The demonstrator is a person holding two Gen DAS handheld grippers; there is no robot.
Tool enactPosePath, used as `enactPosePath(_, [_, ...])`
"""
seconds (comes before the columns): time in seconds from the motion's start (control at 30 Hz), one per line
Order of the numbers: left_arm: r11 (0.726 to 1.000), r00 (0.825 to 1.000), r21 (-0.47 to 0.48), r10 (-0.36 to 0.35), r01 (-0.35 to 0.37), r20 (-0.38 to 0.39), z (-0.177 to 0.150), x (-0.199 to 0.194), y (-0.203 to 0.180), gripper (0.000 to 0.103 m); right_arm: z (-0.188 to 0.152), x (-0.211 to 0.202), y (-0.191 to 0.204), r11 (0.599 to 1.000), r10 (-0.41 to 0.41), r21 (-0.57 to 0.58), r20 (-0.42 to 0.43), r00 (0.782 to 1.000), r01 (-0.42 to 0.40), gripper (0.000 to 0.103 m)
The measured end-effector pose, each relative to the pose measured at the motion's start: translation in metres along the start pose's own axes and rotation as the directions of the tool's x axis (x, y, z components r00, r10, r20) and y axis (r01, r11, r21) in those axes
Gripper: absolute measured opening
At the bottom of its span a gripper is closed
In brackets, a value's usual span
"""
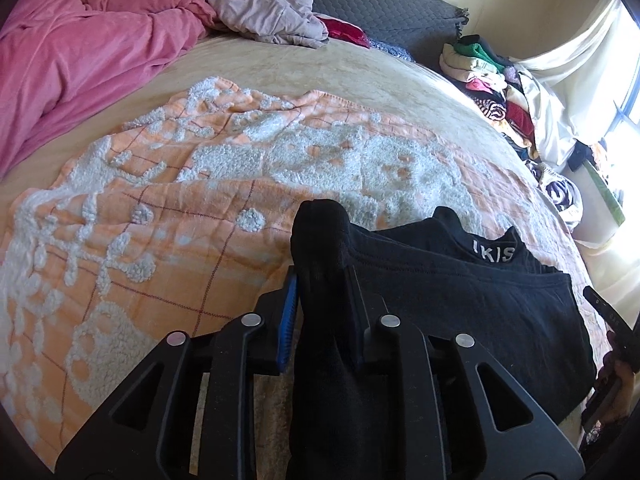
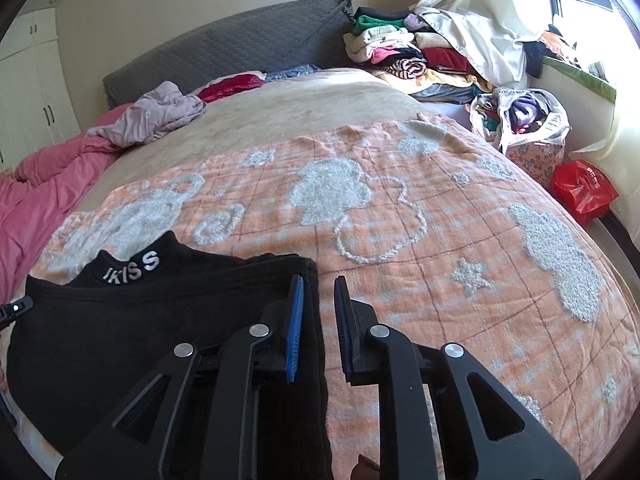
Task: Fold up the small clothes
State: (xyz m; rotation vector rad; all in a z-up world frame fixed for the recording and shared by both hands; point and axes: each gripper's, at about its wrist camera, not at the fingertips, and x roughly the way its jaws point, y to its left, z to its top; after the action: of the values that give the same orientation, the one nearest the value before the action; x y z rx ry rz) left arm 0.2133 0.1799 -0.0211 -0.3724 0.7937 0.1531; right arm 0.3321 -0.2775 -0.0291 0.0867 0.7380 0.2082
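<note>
Black top (image 2: 120,320), white-lettered collar, flat on orange blanket (image 2: 400,240).

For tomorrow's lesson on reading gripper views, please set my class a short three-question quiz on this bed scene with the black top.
1. True or false: the right gripper is clamped on the pink quilt.
2. The black top lies on: A the orange blanket; B the grey headboard; C the clothes pile.
3. Which gripper has black fabric bunched between its fingers?
Key: 1 false; 2 A; 3 the left gripper.
</note>
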Motion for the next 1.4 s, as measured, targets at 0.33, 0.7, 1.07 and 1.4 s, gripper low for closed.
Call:
enactPosePath(0.33, [0.999, 0.996, 0.017, 0.050, -0.051, 0.070, -0.004, -0.044, -0.010, 0.028, 0.009, -0.022, -0.007, 0.999, 0.036, 0.040, 0.003, 0.999, -0.036, 0.040])
enactPosePath(0.7, [0.989, 0.999, 0.144, -0.047, 0.043, 0.024, -0.025, -0.066, -0.071, 0.049, 0.001, -0.057, 0.051, 0.982, 0.123, -0.141, -0.009, 0.992, -0.123, 0.053])
enactPosePath(1.07, [0.977, 0.992, 0.210, -0.015, 0.041, -0.124, -0.071, -0.038, -0.087, 0.056, -0.051, -0.068, 0.113, 0.923, 0.142, -0.341, -0.127, 0.982, -0.178, 0.054])
enactPosePath(1.4, [0.977, 0.982, 0.205, -0.015, 0.054, -0.189, -0.100, -0.038, -0.068, 0.056, -0.078, -0.047, 0.085, 0.954, 0.028, -0.278, -0.285, 0.958, -0.111, 0.068])
